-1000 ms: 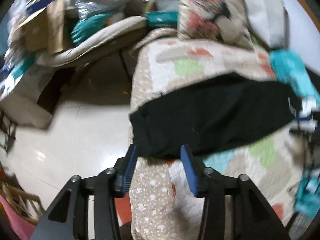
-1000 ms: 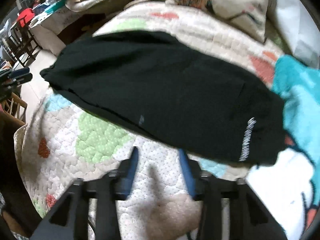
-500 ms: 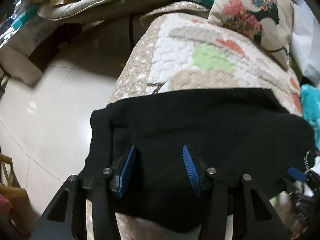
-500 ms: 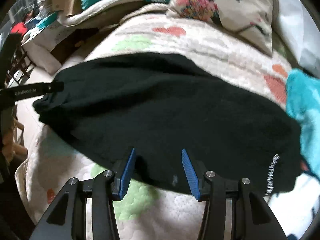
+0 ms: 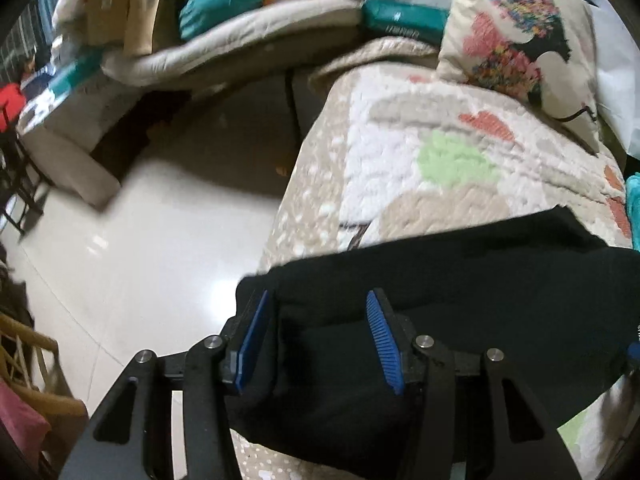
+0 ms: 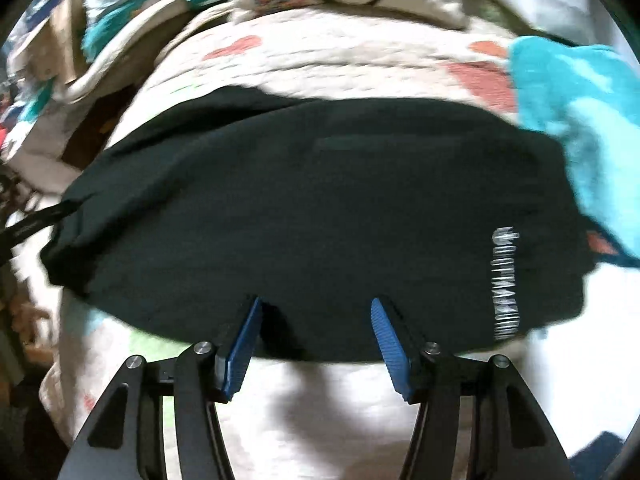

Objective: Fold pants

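Right wrist: right gripper [image 6: 316, 304] opening, steeply down over black pants [image 6: 320, 208].

The black pants [image 6: 320, 208] are spread across the quilt [image 6: 320, 60] ahead of the right gripper [image 6: 316, 312], whose jaws are opening over the near hem without pressing it. White lettering [image 6: 506, 284] is seen right of the fingertips, a turquoise cloth [image 6: 580, 120] farther right.

The black, soft-knit pants [image 6: 320, 208] lie spread flat and folded into a wide band across the patchwork quilt [image 6: 360, 64]. White lettering runs down the cloth near the right end, and the left end reaches the bed's edge.
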Demonstrator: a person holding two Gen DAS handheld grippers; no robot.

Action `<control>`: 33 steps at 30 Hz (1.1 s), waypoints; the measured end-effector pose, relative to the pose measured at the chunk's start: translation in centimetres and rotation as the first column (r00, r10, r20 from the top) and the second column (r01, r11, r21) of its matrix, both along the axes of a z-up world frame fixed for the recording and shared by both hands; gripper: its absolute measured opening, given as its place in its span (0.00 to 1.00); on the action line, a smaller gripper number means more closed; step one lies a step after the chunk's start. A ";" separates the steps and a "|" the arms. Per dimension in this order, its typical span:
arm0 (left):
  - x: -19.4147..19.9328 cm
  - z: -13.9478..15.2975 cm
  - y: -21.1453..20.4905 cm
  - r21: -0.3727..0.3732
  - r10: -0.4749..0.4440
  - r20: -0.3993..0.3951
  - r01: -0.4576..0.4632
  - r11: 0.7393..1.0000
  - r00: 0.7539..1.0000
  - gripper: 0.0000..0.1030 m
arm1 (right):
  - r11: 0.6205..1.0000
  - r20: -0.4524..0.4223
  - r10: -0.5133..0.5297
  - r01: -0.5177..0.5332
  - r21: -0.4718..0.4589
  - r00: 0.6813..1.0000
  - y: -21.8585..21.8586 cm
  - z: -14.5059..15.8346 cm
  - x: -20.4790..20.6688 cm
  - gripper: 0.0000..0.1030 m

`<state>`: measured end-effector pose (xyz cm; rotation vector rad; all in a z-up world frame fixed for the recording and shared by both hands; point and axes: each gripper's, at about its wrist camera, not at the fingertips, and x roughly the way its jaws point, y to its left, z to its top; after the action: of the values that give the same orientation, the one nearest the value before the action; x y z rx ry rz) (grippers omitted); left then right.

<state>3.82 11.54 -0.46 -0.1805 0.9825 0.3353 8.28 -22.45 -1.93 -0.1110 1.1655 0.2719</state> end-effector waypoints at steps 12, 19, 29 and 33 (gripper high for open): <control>0.5 1.4 -5.9 -0.058 -0.166 0.037 0.168 0.984 0.985 0.51 | 0.995 0.139 -0.094 0.087 0.052 0.986 -1.3 2.9 0.3 0.65; 1.0 0.4 -7.8 -0.090 -0.210 -0.002 0.209 0.974 0.978 0.51 | 0.998 0.092 -0.049 0.045 0.042 0.995 0.3 1.1 0.3 0.65; 1.9 0.1 -11.7 -0.088 -0.301 -0.005 0.299 0.950 0.954 0.51 | 0.993 0.014 -0.115 0.115 0.001 0.993 -2.1 -1.1 0.6 0.65; 1.9 0.0 -11.8 -0.091 -0.306 -0.011 0.304 0.948 0.952 0.51 | 0.987 0.022 -0.161 0.161 -0.027 0.987 -3.6 -1.0 0.5 0.65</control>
<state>5.76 -0.31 -0.47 -0.1018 1.0331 0.0100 8.81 -26.05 -2.94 -0.0439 1.1521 0.1109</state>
